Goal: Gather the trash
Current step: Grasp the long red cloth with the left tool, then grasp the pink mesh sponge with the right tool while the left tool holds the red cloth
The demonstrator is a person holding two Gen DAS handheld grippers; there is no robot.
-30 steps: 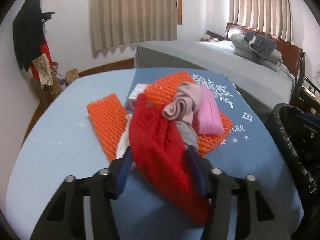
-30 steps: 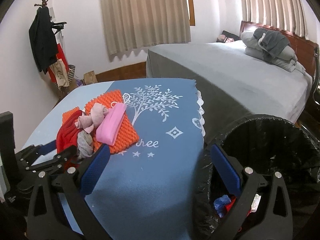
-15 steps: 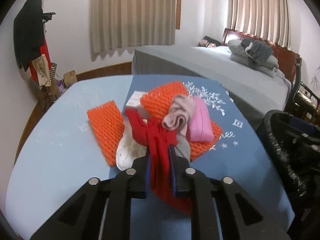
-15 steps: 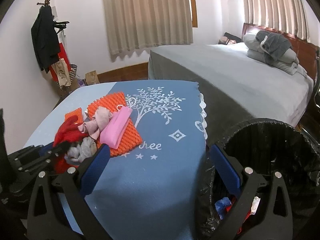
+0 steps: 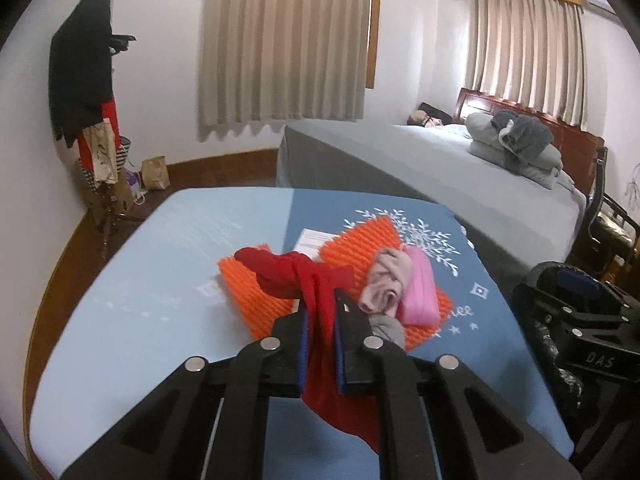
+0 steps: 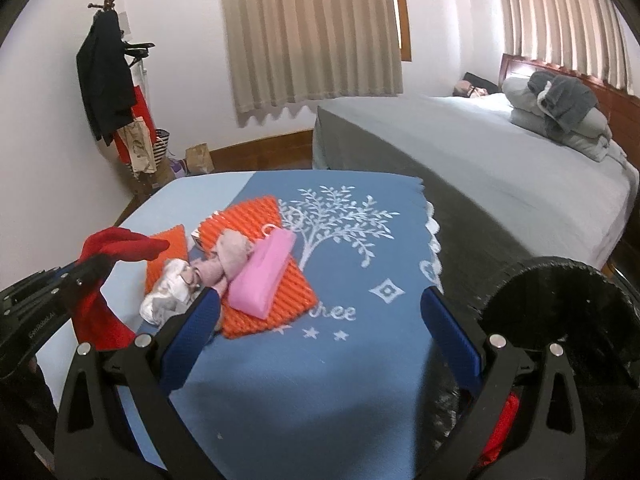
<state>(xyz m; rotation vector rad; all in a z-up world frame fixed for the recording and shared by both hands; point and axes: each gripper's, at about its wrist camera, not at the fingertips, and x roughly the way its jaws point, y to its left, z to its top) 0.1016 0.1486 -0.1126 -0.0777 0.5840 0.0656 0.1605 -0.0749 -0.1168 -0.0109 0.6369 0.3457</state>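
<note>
While one blue table (image 6: 280, 380) filled the foreground, one black trash bin (image 6: 560, 304) stood at its right edge. Two orange mats (image 5: 256, 300) lay on the table, one pink pouch (image 6: 262, 276) resting on the bigger one. One pinkish cloth (image 6: 228, 264) touched the pouch, and one white cloth (image 6: 168, 296) lay just beside it. The left gripper (image 5: 320, 320) was closing, its jaws pinching one red cloth (image 5: 296, 276) lifted above the mats. The right gripper (image 6: 320, 316) was spread wide, with nothing between its fingers.
</note>
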